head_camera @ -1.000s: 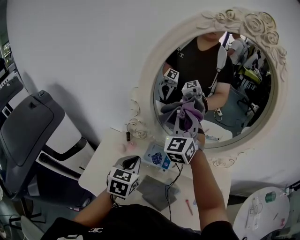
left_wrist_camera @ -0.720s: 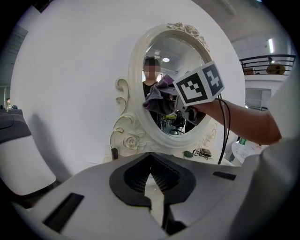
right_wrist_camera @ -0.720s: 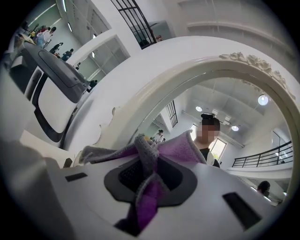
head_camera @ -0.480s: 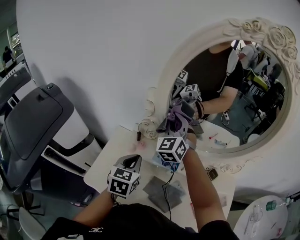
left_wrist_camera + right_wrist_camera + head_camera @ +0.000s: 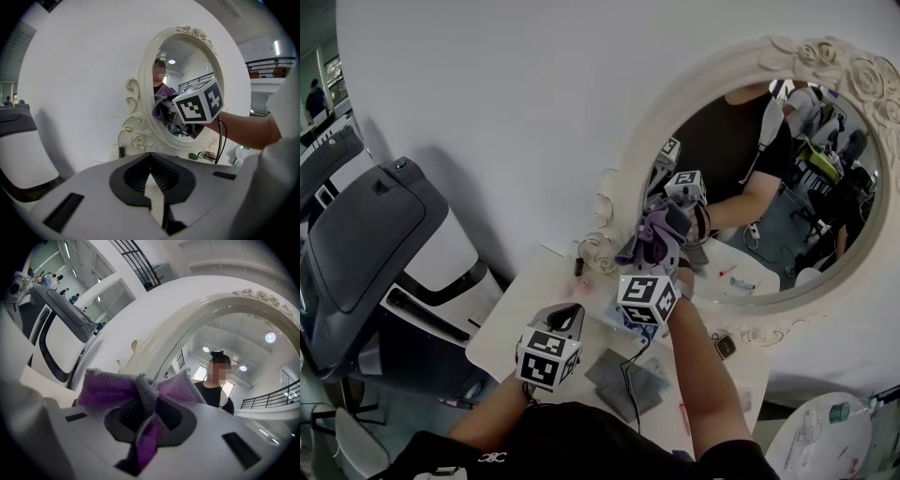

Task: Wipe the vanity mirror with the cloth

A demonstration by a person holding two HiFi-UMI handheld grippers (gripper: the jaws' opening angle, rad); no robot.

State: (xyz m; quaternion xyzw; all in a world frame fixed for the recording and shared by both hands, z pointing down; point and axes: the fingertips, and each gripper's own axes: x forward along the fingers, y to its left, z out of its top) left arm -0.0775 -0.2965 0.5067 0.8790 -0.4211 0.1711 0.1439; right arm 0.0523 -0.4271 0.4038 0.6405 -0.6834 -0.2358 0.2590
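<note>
- Left gripper (image 5: 570, 311) had stayed low over the left end of the table (image 5: 508, 328) through the last second. Its jaws were clenched together on nothing.
- Right gripper (image 5: 667, 246) had carried the cloth (image 5: 654, 232) leftward across the glass. A second earlier the cloth was further in from the frame. Now it sat at the lower left edge of the mirror (image 5: 802, 248), close to the carved frame.
- In the last half second the cloth had hardly moved.
- Judgement: one stroke had reached its left limit. Wiping was under way, and most of the glass to the right was still uncovered.
- Right gripper jaws were clamped on the cloth, which bunched up ahead of them and met its own reflection. Judgement: it was touching the glass.
- Left gripper view only: the left gripper (image 5: 152, 176) had its jaw tips closed and empty. Beyond them, the right gripper's marker cube stood in front of the mirror (image 5: 187, 56).
- Right gripper view only: the right gripper (image 5: 145, 404) had a purple and grey fold of the cloth (image 5: 105, 387) pinched between its jaws. The mirror (image 5: 197, 319) curved close above.
- Head view only: both grippers and the table together, so the spacing between the arms could be read.
</note>
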